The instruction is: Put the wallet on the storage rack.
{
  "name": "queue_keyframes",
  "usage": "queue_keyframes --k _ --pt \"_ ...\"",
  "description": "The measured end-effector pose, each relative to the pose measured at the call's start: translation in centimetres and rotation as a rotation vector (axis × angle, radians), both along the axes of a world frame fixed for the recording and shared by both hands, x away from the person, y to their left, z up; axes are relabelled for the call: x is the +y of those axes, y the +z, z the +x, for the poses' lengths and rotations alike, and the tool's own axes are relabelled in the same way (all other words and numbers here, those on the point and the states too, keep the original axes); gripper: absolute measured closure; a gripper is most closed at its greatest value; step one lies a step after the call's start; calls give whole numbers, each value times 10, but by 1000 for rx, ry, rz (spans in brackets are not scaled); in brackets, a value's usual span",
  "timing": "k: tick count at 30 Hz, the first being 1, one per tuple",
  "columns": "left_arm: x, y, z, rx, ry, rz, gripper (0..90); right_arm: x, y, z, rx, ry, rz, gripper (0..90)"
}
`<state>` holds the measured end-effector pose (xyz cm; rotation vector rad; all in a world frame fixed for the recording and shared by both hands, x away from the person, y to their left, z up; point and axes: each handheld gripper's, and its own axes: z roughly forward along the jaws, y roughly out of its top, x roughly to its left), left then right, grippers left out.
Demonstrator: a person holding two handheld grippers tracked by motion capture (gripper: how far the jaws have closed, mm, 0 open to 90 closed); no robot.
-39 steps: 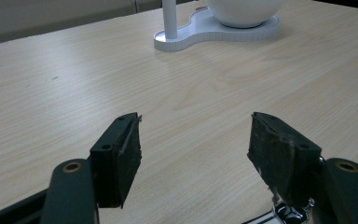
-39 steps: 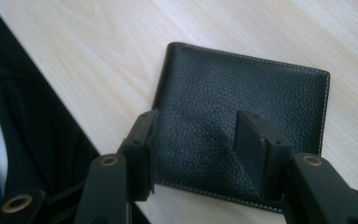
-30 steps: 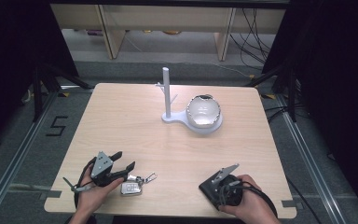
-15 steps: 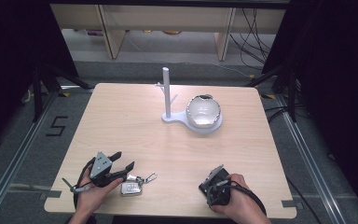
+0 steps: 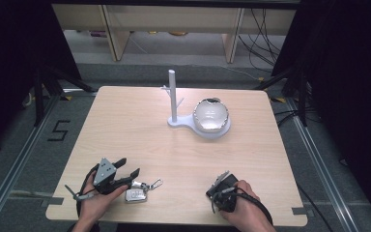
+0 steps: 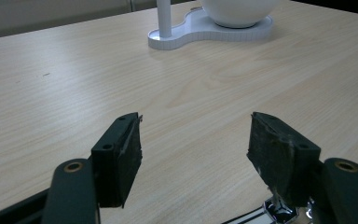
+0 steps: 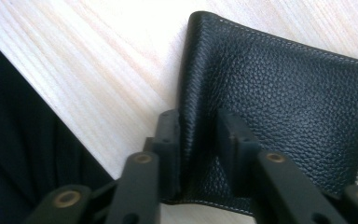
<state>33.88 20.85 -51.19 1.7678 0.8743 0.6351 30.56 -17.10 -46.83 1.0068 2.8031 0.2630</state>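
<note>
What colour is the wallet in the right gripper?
Black, with pale stitching; the wallet shows best in the right gripper view.

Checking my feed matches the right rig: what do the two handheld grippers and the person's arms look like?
Both are black two-jaw tools. The left gripper carries a grey three-cornered plate on top, and its jaws end in blocky black pads with brass-coloured pivot pins. The right gripper has the same black jaws and brass pins. A dark cable loops from each. No sleeves show on the forearms.
</note>
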Motion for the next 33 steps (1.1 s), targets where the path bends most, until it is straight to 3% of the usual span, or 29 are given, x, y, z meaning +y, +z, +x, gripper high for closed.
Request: queue_keyframes --k 3,6,8,9,11,12,15,21,25,33 --pt "0 -1 1 -8 -10 -1 337 -2 2 -1 16 -27 24 789" --pt "0 -1 1 -8 -10 0 337 -4 4 0 21 -17 29 809" --pt "0 -1 0 2 -1 1 337 -7 10 1 30 -19 45 815" --pt "0 -1 0 3 0 2 337 -11 21 1 37 -33 60 820" --pt "1 -1 0 5 2 1 337 -16 35 2 24 -49 88 821" --pt "1 -2 2 -2 -7 -6 337 -16 35 2 24 -49 88 823" --pt "1 -2 2 -5 -8 -3 337 -30 63 10 -24 -41 94 831" --pt "1 -2 2 -6 -8 -2 337 -43 87 26 -52 -73 114 835" --pt "1 -1 0 10 10 -10 338 -50 97 36 -66 -99 127 835" --pt "3 -1 1 3 4 -2 338 -60 111 53 -76 -118 168 835"
